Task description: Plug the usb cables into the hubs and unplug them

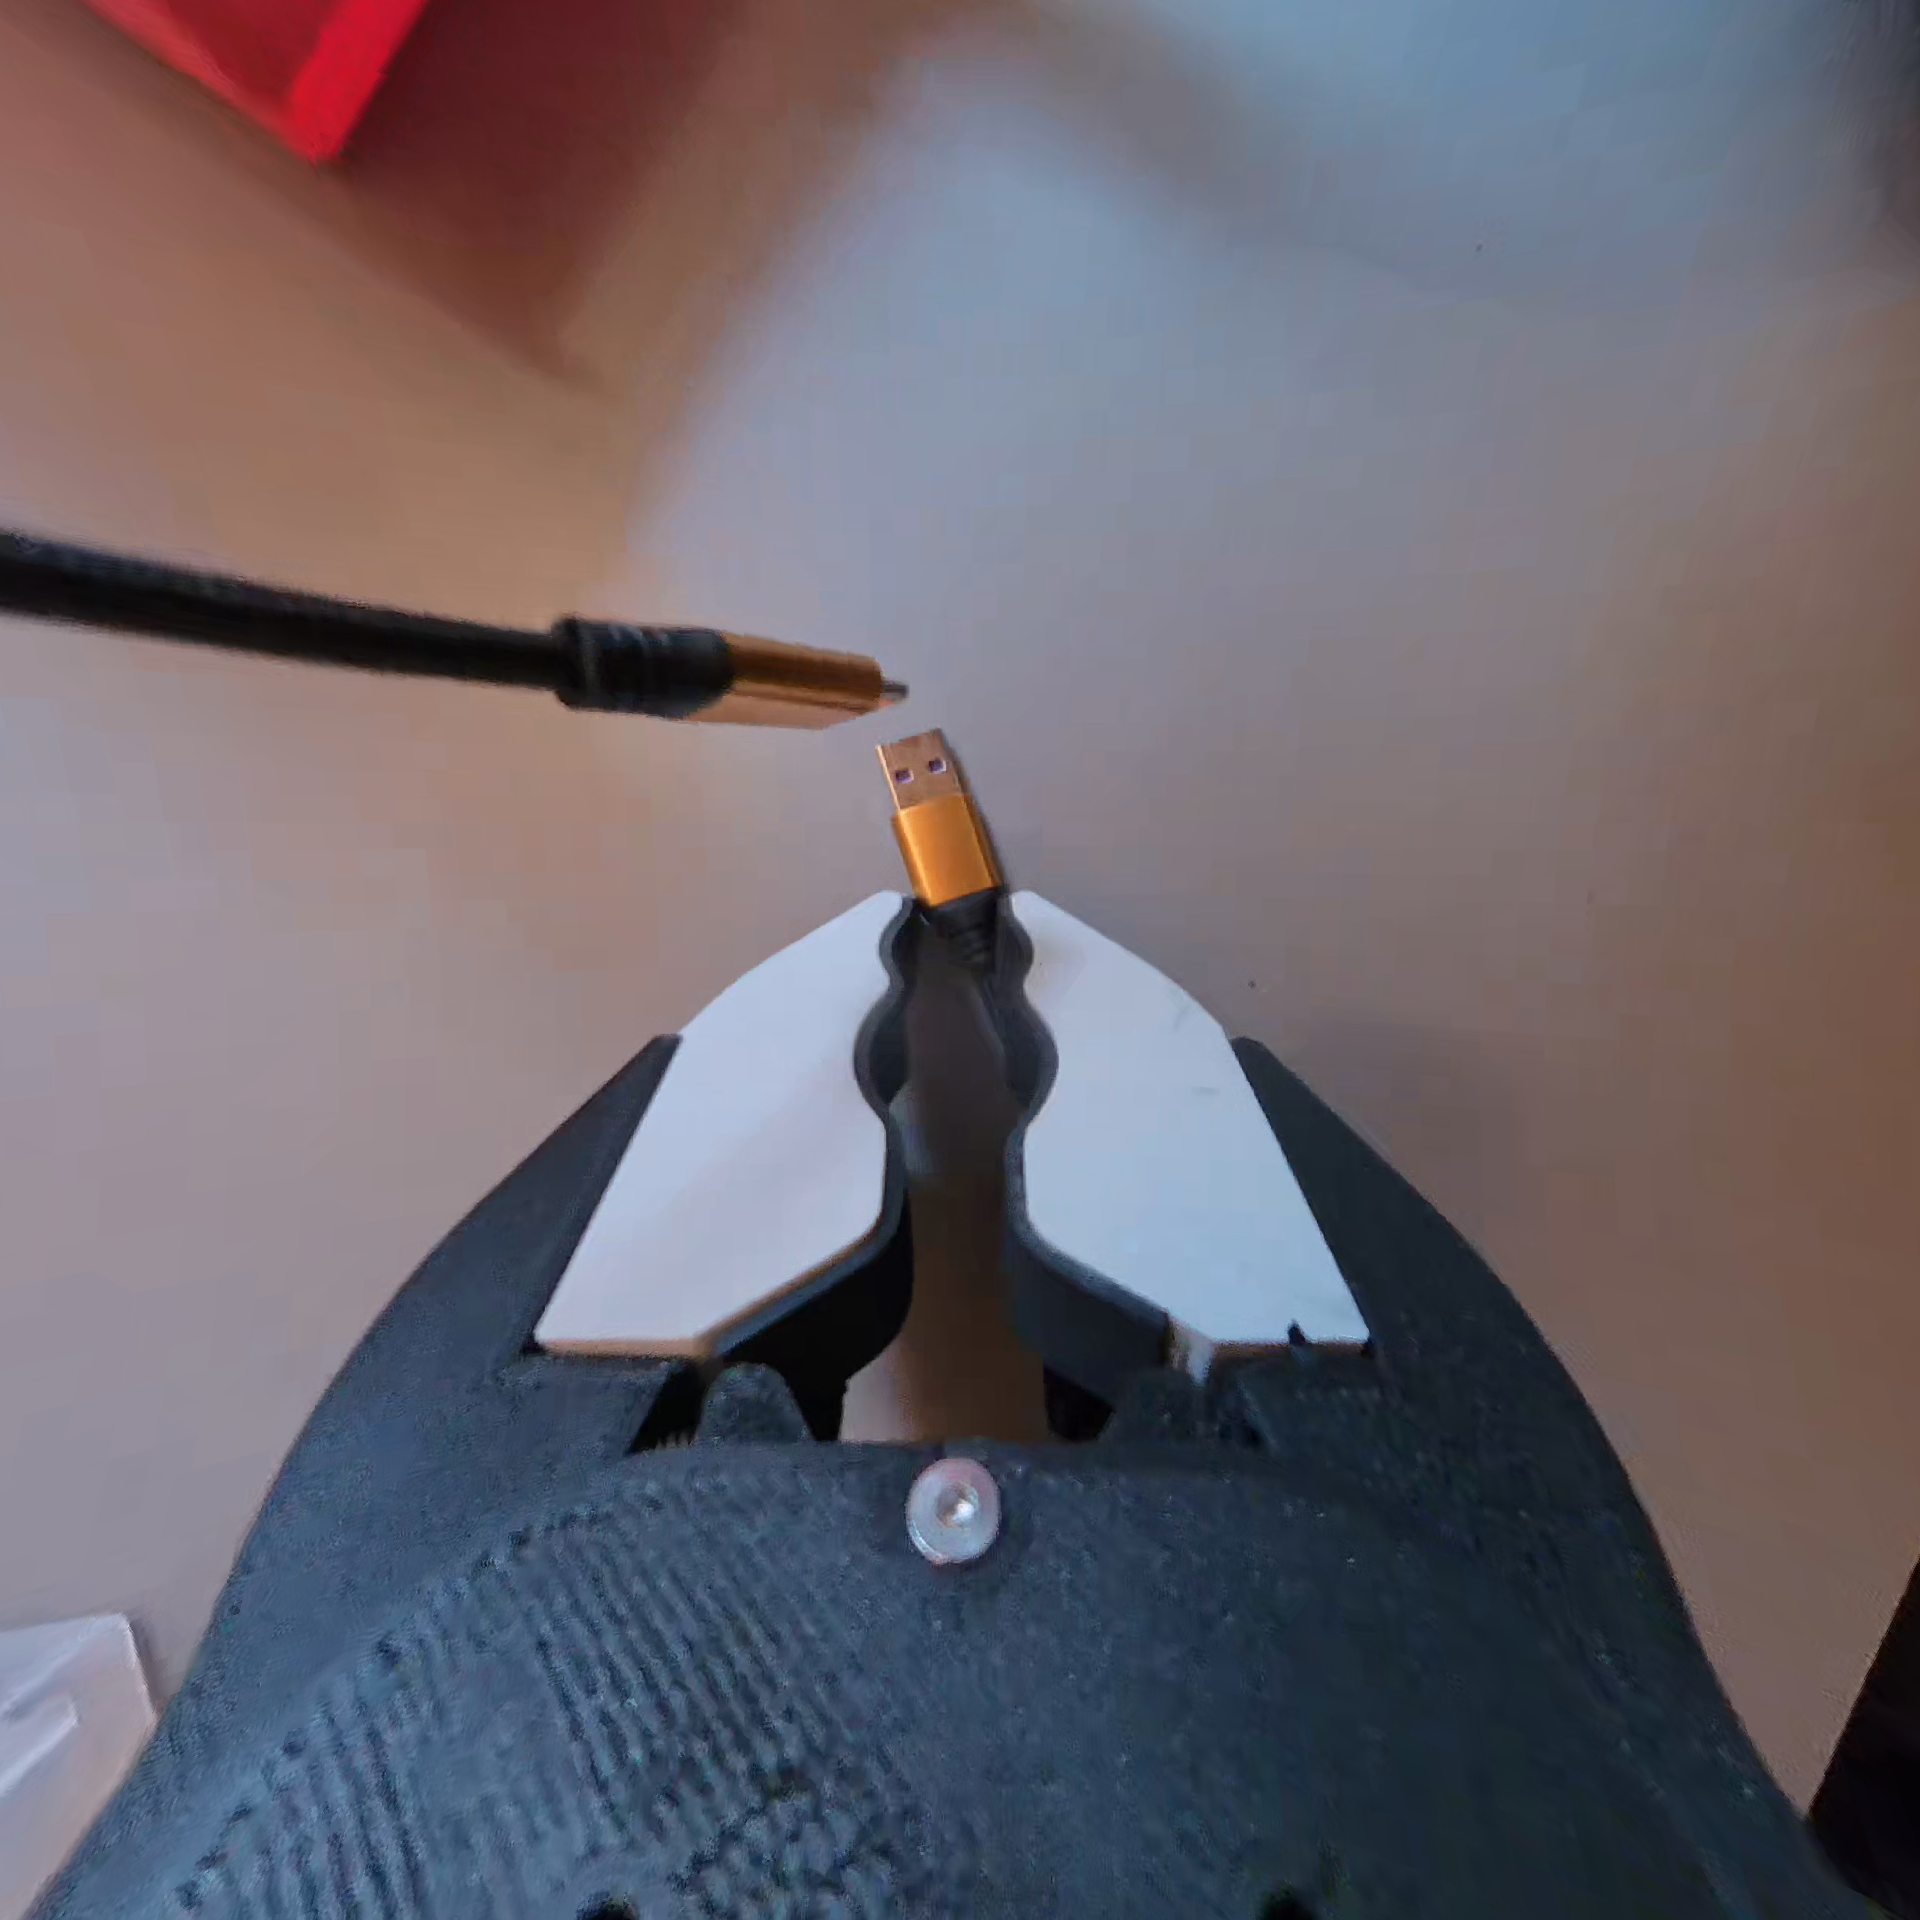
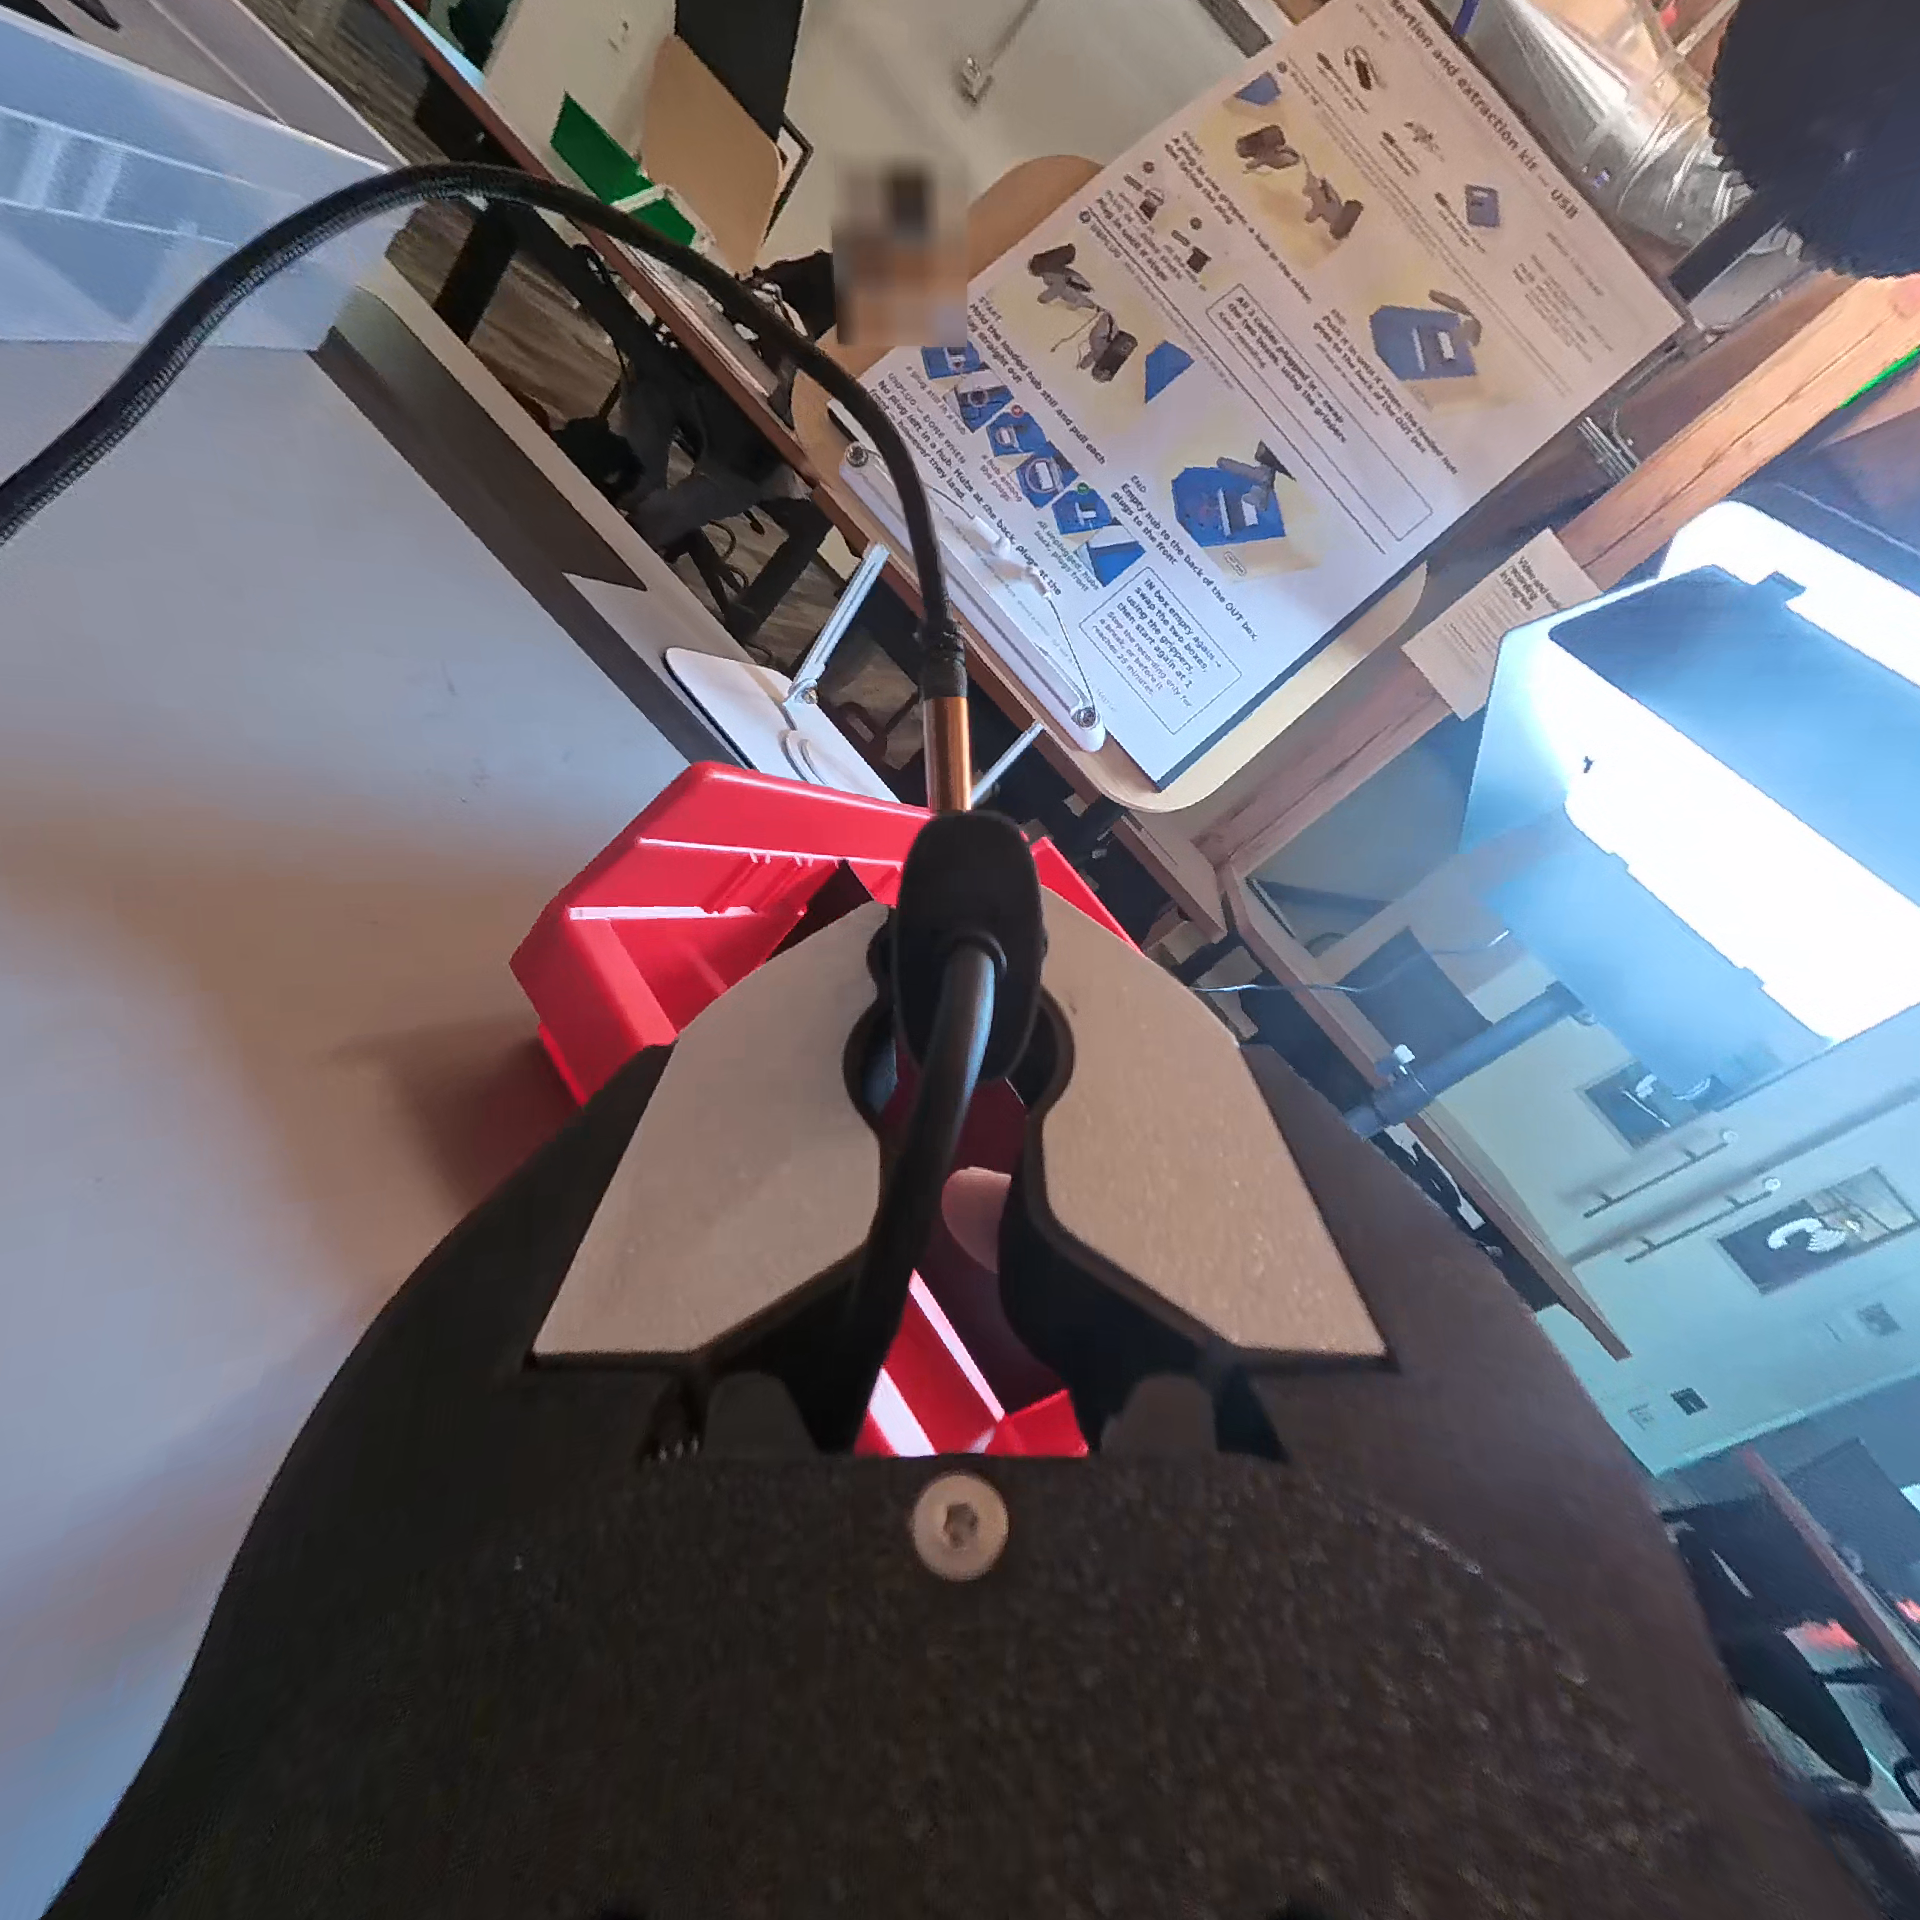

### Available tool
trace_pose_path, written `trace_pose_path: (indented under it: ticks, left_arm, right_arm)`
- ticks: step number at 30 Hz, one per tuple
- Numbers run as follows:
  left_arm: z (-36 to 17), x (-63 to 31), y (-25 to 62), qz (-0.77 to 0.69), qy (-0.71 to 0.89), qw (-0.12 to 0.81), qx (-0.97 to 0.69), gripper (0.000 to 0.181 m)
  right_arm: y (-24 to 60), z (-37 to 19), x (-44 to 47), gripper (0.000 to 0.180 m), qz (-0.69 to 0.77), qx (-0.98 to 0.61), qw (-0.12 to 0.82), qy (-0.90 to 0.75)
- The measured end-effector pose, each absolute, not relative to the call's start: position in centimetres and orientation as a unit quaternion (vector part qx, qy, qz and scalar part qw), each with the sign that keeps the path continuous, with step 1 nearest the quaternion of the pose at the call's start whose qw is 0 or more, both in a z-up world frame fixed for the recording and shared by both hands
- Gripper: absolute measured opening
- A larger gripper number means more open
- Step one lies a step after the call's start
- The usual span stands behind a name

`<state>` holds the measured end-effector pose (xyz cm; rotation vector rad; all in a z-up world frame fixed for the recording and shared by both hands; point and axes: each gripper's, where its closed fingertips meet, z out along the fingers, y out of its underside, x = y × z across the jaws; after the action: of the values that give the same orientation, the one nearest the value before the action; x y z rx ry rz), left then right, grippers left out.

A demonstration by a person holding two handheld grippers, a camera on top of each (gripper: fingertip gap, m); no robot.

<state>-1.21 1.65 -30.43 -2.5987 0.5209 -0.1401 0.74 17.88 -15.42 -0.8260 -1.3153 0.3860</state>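
In the left wrist view my left gripper [image 1: 951,914] is shut on the black strain relief of a USB cable. Its orange plug [image 1: 935,821] sticks out forward above the pale table [image 1: 1351,623]. A second gold-cased connector [image 1: 800,691] on a black braided cable [image 1: 281,623] hangs in from the left, its tip just short of my plug. In the right wrist view my right gripper [image 2: 961,914] is shut on a black rounded hub [image 2: 971,883]. The hub's own lead [image 2: 935,1091] runs back between the fingers. A gold plug [image 2: 951,748] on a braided cable [image 2: 727,281] sits in the hub's far end.
A red bin [image 2: 665,914] stands on the table just beyond the right gripper; its corner shows in the left wrist view [image 1: 301,62]. An instruction sheet on a white stand [image 2: 1247,395] is behind it, by wooden shelving [image 2: 1714,416]. A white box [image 1: 62,1714] lies at lower left.
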Motion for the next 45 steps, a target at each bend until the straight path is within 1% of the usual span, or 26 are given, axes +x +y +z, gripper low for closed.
trace_pose_path:
  ticks: [1,2,4,7,9,11,13,19,26,38,41,45]
  left_arm:
    - [-30.4,-0.8,1.3,-0.062,0.216,0.236,-0.945,0.014]
    - [-30.4,0.0,0.8,-0.084,0.245,0.237,-0.936,0.014]
    - [-28.8,2.4,-0.1,-0.19,0.263,0.283,-0.903,0.013]
    - [-23.9,4.9,-2.0,-0.35,0.284,0.369,-0.813,0.013]
    - [-20.5,5.6,-2.8,-0.404,0.288,0.425,-0.757,0.013]
    - [-18.2,5.9,-3.5,-0.437,0.289,0.457,-0.718,0.013]
    - [-17.8,5.8,-3.7,-0.436,0.291,0.461,-0.716,0.013]
    - [-19.4,5.0,-2.5,-0.392,0.271,0.456,-0.751,0.013]
    - [-20.4,3.5,-0.8,-0.335,0.218,0.466,-0.789,0.013]
    - [-20.3,1.8,0.0,-0.284,0.2,0.489,-0.8,0.013]
    - [-19.2,1.8,-0.3,-0.29,0.203,0.505,-0.787,0.013]
    - [-13.8,2.8,-2.2,-0.355,0.216,0.547,-0.726,0.013]
  right_arm:
    - [17.6,-15.4,0.7,0.017,0.179,-0.364,0.697,-0.592]
    - [17.2,-15.5,0.6,0.017,0.184,-0.356,0.696,-0.595]
    - [16.4,-15.6,0.5,0.017,0.188,-0.339,0.696,-0.605]
    - [15.0,-16.1,0.1,0.017,0.193,-0.313,0.692,-0.621]
    - [13.9,-16.5,-0.1,0.017,0.199,-0.292,0.688,-0.634]
    - [12.5,-17.0,-0.2,0.017,0.204,-0.259,0.684,-0.651]
    - [11.1,-17.6,-0.3,0.017,0.197,-0.221,0.682,-0.668]
    - [7.6,-18.7,-0.3,0.017,0.192,-0.149,0.674,-0.697]
    - [7.2,-19.2,-0.3,0.017,0.197,-0.15,0.666,-0.703]
    - [7.5,-20.1,-0.8,0.017,0.179,-0.155,0.659,-0.714]
    - [8.6,-19.8,-0.9,0.016,0.163,-0.177,0.669,-0.703]
    - [10.6,-18.6,-0.9,0.017,0.162,-0.223,0.682,-0.677]
